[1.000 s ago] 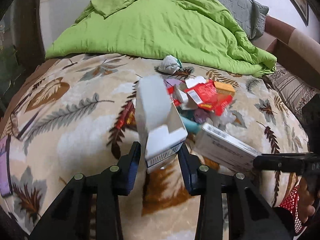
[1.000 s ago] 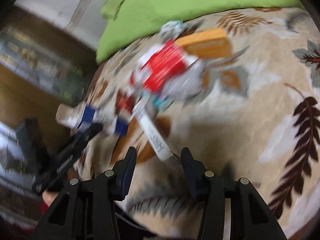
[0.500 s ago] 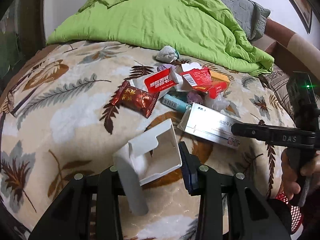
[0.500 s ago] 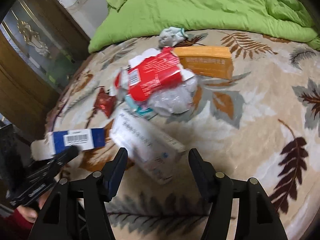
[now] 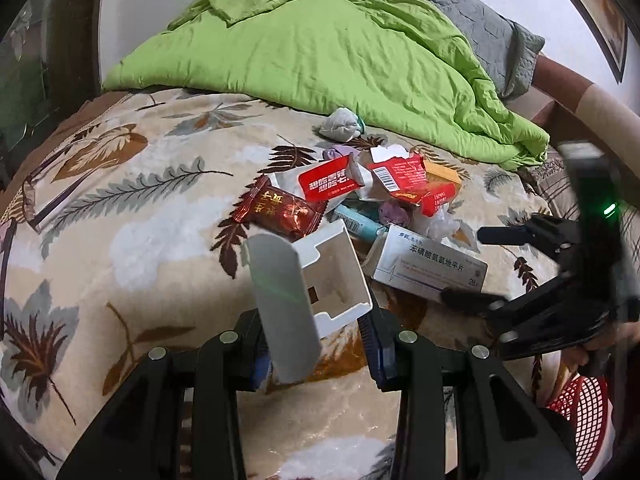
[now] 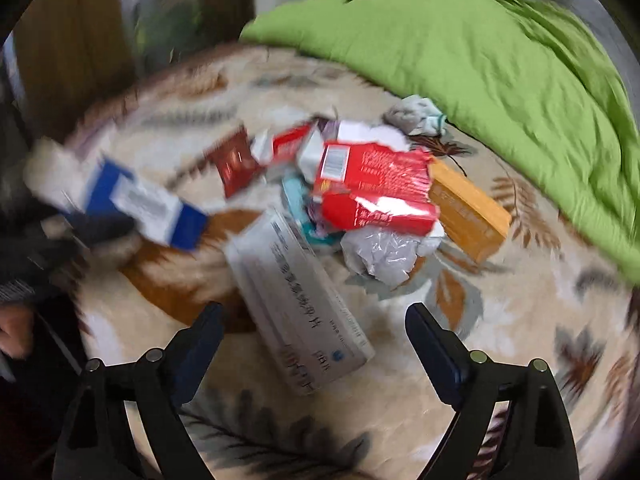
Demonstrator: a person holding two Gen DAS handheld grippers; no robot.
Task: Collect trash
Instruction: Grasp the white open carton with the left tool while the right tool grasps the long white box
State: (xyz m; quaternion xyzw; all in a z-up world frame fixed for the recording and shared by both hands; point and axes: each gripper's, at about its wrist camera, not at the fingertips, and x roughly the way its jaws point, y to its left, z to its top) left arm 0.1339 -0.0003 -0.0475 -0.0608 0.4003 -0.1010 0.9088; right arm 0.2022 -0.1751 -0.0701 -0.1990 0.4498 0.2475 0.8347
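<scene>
Right wrist view motion-blurred throughout; print on the white carton (image 6: 298, 300) between the fingers unreadable. Open box (image 5: 316, 280) hides the left gripper's (image 5: 316, 344) left fingertip (image 5: 256, 344). Red mesh basket (image 5: 580, 412), right of the fingers, cut by frame edge. Teal tube (image 5: 356, 224) beyond the fingers mostly buried under wrappers.

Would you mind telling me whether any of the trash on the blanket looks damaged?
Yes: the red snack packet atop the pile is torn open along its top edge, and the left gripper grips a white carton with its flap hanging open.
</scene>
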